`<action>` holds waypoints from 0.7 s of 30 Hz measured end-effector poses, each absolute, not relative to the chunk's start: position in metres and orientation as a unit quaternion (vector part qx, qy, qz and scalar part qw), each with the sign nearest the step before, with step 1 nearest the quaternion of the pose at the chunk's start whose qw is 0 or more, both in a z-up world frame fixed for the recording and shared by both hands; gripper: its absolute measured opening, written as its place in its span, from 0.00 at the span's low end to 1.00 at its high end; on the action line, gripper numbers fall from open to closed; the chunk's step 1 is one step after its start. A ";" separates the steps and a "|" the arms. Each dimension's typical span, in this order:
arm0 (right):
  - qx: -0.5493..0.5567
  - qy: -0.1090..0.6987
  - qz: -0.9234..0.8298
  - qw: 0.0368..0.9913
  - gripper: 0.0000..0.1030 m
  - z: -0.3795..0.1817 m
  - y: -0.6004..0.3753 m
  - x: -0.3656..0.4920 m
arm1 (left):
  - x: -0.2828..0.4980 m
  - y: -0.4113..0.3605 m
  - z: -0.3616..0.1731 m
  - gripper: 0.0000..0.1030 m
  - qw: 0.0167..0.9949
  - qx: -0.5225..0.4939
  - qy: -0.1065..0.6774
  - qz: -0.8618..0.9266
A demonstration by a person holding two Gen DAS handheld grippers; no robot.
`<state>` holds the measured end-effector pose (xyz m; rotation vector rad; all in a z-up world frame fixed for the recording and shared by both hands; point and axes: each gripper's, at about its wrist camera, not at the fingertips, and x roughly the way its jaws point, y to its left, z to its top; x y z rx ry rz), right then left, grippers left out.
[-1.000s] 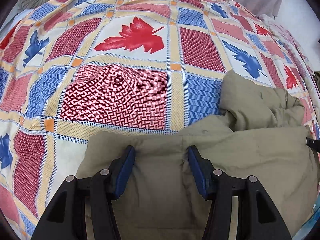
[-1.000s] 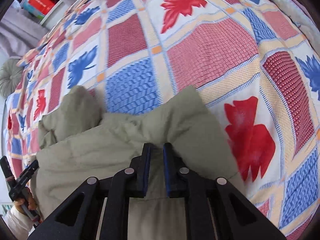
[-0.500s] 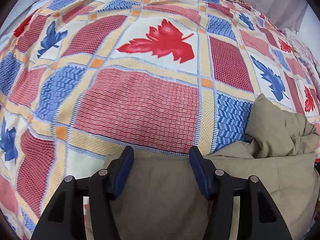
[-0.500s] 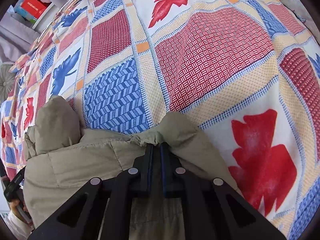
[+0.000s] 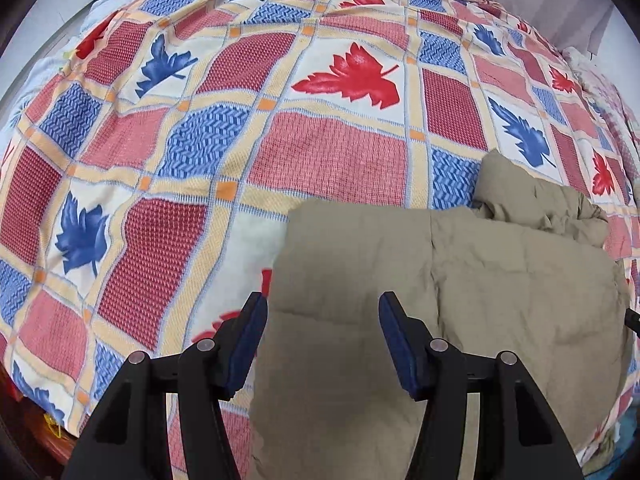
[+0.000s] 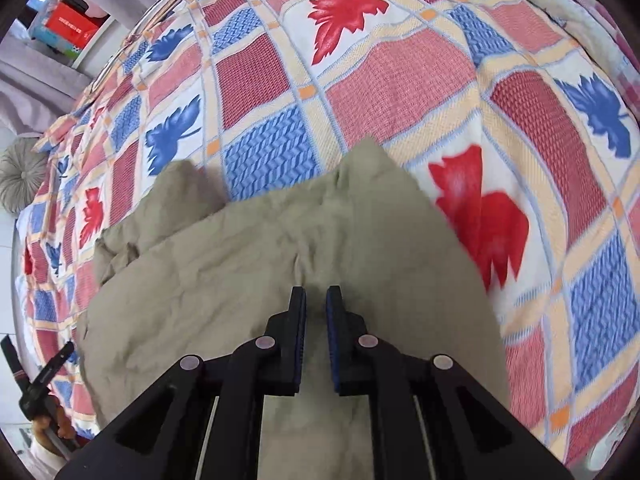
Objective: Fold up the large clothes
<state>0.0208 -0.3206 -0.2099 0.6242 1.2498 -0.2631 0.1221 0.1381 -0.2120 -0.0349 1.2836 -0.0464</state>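
The olive padded jacket (image 5: 460,280) lies folded near the bed's front edge. The left gripper (image 5: 322,334) hangs spread and empty above it; the right gripper (image 6: 316,332) is parting its jaws, nothing visibly pinched. Puffy layers may spring open unpressed. Leaf-patterned bedspread (image 5: 320,152) covers the bed; round cushion (image 6: 20,176) and shelf boxes (image 6: 66,26) sit beyond

Loads of open patchwork leaf-print bedspread (image 5: 328,152) up ahead and off to the left — only the puffy olive-khaki padded jacket (image 5: 500,280) bunches up near the right side.
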 end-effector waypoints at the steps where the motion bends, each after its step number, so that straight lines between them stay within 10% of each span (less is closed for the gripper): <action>1: 0.293 0.577 -0.119 0.753 0.15 -0.208 -0.315 0.015 | 0.115 0.136 -0.212 0.58 0.796 -0.016 0.604 -0.025; 6: 0.303 0.587 -0.110 0.742 0.50 -0.199 -0.284 -0.012 | 0.083 0.128 -0.210 0.58 0.780 -0.017 0.625 -0.042; 10: 0.301 0.600 -0.096 0.735 0.50 -0.196 -0.257 -0.028 | 0.065 0.130 -0.205 0.95 0.776 -0.025 0.629 -0.037; 21: 0.308 0.628 -0.087 0.709 0.56 -0.193 -0.212 -0.051 | 0.044 0.137 -0.195 1.00 0.765 -0.010 0.643 -0.037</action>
